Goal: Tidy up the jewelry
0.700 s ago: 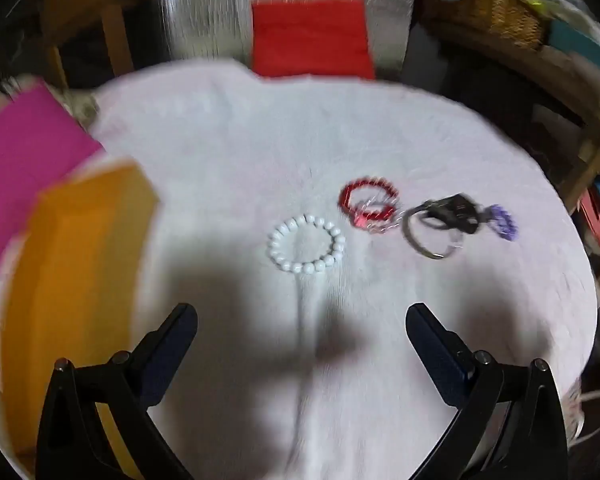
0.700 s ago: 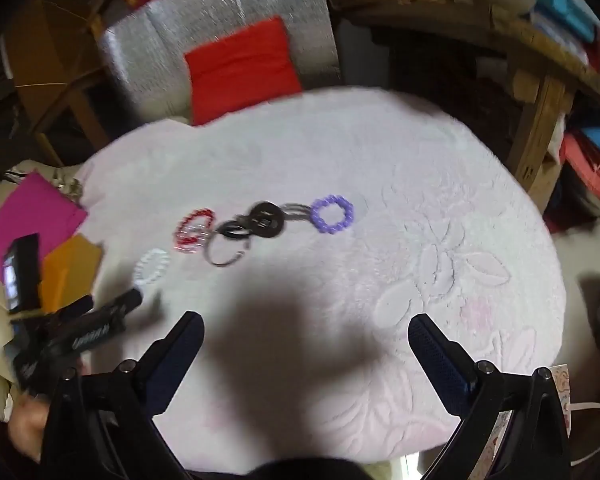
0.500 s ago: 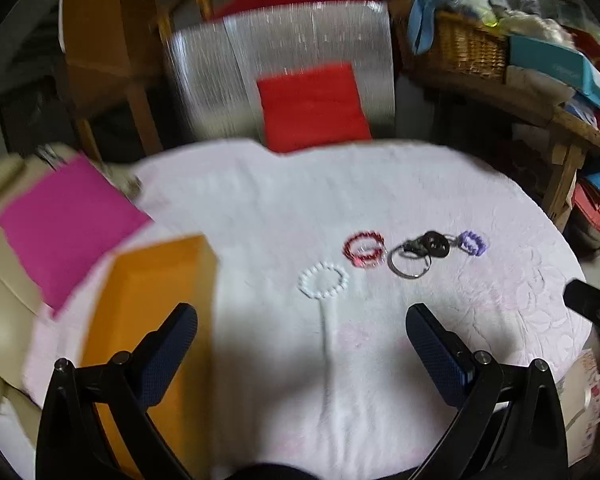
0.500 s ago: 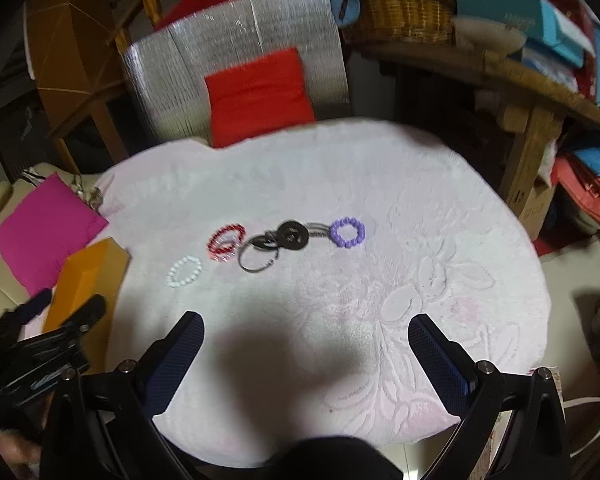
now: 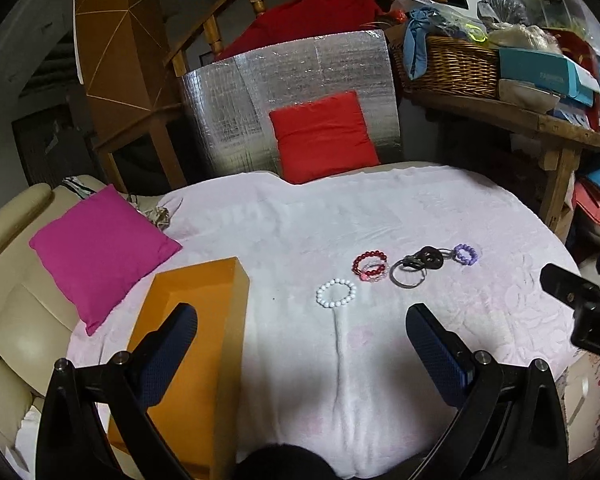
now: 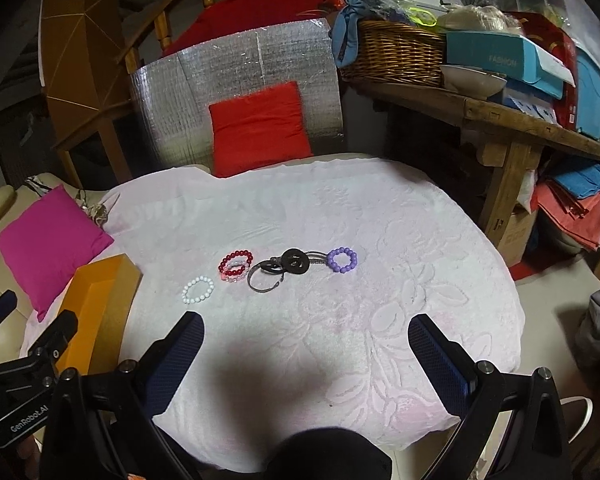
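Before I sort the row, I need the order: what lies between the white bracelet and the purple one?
In both views: the red bracelet, then a dark metal bangle with a black disc.

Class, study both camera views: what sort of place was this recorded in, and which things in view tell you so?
Probably a lived-in home, a cluttered living or storage room. A pale sofa with a pink cushion, a wicker basket and boxes on a rough wooden table, and a stair railing behind all suggest it.
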Available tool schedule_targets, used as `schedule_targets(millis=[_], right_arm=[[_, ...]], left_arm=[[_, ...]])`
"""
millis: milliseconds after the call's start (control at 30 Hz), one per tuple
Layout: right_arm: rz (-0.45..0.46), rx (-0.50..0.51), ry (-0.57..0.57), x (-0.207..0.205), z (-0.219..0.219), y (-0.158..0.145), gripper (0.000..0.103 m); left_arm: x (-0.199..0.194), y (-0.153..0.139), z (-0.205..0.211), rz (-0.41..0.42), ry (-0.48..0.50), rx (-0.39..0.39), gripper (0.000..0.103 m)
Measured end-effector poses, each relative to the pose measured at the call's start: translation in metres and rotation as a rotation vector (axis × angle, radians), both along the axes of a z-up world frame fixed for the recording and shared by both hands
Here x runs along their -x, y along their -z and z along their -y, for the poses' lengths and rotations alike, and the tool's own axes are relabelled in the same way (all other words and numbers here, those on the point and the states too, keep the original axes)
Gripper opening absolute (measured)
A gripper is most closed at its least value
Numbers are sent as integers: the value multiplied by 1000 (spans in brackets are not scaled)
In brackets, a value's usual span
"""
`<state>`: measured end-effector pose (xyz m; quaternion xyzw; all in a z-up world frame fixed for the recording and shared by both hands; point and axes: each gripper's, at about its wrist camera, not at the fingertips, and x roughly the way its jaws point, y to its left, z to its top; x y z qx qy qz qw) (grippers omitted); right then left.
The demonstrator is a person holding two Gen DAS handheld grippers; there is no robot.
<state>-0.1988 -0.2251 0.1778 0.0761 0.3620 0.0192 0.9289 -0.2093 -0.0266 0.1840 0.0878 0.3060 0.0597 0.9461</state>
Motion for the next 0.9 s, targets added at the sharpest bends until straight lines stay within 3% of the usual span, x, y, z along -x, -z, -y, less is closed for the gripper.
schedule_targets(millis=[100, 533, 900], right_arm=[[-13, -1, 10, -2, 0, 2, 103], [-15, 27, 4, -2, -8, 1, 103], [-22, 40, -6, -6, -18, 6, 103]], left_arm=[[6, 1, 6, 13, 4, -6, 103], [-7, -18, 7, -82, -36, -24, 103], [-1, -6, -17, -43, -71, 40, 103]])
